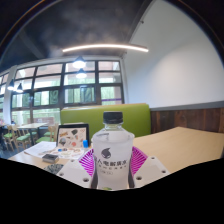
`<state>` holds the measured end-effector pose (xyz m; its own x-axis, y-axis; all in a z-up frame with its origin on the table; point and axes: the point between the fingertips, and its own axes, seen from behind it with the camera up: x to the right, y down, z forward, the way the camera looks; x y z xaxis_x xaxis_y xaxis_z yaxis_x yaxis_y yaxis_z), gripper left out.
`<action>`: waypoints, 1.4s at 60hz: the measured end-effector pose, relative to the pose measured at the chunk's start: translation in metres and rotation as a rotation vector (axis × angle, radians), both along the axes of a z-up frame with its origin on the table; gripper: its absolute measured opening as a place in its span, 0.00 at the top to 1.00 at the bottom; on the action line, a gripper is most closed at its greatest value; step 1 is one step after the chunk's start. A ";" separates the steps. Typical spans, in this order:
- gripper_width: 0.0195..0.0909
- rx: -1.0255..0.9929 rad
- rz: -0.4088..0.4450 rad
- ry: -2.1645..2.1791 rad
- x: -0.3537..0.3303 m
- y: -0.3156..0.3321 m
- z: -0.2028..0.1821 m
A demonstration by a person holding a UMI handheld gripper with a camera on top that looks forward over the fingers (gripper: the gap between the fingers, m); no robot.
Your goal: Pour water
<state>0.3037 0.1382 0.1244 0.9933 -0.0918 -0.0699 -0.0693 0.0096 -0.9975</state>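
A clear plastic water bottle (pixel 113 150) with a white cap and a pale label printed with dark characters stands upright between my fingers. Both magenta pads (pixel 88 164) press against its sides, so my gripper (pixel 113 170) is shut on the bottle. The bottle's base is hidden below the fingers. It looks raised above the light wooden table (pixel 185 148) that stretches ahead and to the right.
A small framed stand-up sign (pixel 72 137) and some flat items lie on the table to the left of the bottle. A green bench backrest (pixel 135 116) stands beyond, with large windows (pixel 70 85) behind it and a white wall at right.
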 end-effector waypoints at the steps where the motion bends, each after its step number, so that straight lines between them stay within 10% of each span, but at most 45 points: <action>1: 0.69 -0.008 0.012 0.004 -0.002 0.003 -0.003; 33: 0.50 -0.023 0.007 -0.046 -0.011 -0.002 -0.027; 43: 0.09 -0.141 -0.054 -0.043 0.000 -0.019 -0.044; 58: 0.13 -0.171 -0.092 0.038 -0.033 -0.107 -0.019; 84: 0.13 -0.149 0.084 -0.039 -0.192 -0.248 0.051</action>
<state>0.1112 -0.1096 0.1759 0.9996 -0.0151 -0.0229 -0.0248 -0.1425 -0.9895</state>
